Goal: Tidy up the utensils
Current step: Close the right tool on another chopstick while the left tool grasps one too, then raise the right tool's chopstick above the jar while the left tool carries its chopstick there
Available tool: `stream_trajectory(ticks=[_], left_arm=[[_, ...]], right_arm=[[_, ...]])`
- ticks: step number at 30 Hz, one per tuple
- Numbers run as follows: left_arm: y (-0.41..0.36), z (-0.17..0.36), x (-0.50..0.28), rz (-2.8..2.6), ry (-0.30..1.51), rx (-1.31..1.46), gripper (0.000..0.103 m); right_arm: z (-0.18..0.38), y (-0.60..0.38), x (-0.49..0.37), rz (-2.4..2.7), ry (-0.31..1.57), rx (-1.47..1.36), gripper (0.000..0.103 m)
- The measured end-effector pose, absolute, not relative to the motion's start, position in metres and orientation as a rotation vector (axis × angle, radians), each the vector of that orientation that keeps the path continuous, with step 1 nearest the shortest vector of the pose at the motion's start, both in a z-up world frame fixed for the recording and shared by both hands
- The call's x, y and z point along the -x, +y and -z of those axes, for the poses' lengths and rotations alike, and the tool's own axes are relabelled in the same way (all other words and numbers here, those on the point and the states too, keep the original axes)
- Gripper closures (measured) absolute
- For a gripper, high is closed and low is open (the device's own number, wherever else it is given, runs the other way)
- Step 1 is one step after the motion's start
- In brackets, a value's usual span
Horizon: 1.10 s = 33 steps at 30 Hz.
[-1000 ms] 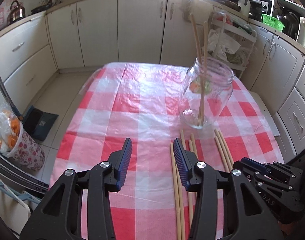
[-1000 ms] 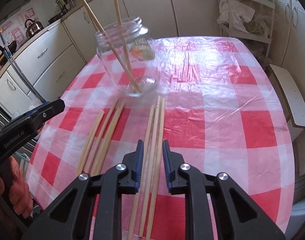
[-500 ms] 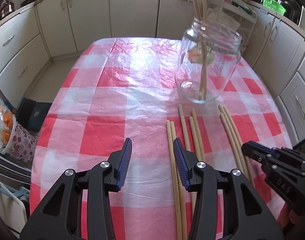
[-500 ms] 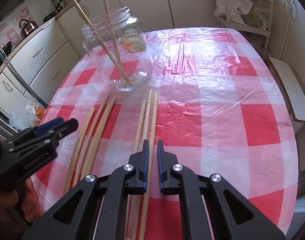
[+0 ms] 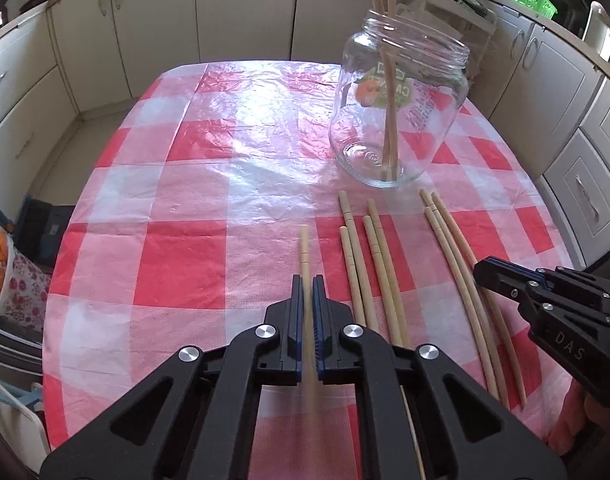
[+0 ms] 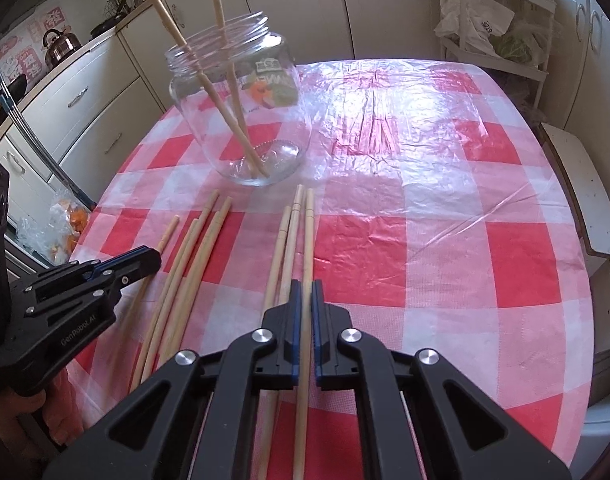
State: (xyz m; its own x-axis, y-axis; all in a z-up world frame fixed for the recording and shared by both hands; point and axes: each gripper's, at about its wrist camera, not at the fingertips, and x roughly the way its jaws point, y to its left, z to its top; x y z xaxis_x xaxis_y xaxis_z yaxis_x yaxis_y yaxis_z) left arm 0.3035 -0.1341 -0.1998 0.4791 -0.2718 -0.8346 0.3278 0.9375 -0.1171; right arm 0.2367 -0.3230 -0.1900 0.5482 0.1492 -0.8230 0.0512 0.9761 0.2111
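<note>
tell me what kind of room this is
Most likely a home kitchen. Cream cabinets with a countertop run along the walls, a metal kettle sits on the counter, and the red-checked table holds a glass jar with chopsticks in it.

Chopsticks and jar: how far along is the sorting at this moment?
Done: two wooden chopsticks stand in the clear glass jar. In hand: the left gripper is shut on one chopstick, and the right gripper on another. Left: roughly six loose chopsticks lie on the red-and-white checked tablecloth.
</note>
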Motion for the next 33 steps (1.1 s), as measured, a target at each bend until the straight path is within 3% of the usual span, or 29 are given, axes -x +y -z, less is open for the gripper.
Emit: stream_trajectory(ticks=[17,28,33], left_arm=[[-0.14,0.19,-0.312,0.395,0.975,-0.066,0.099],[-0.116,0.078,-0.297,0.553,0.442,0.288,0.099],[-0.123,0.056,-0.315,0.534,0.31,0.375,0.099]], right_arm=[[0.185,-0.325,-0.252,-0.051,0.994,-0.165,0.097],[0.075,-0.338,-0.227,-0.132,0.385,-0.337,0.097],[0.047,-0.334,-0.24,-0.134,0.241,-0.344,0.097]])
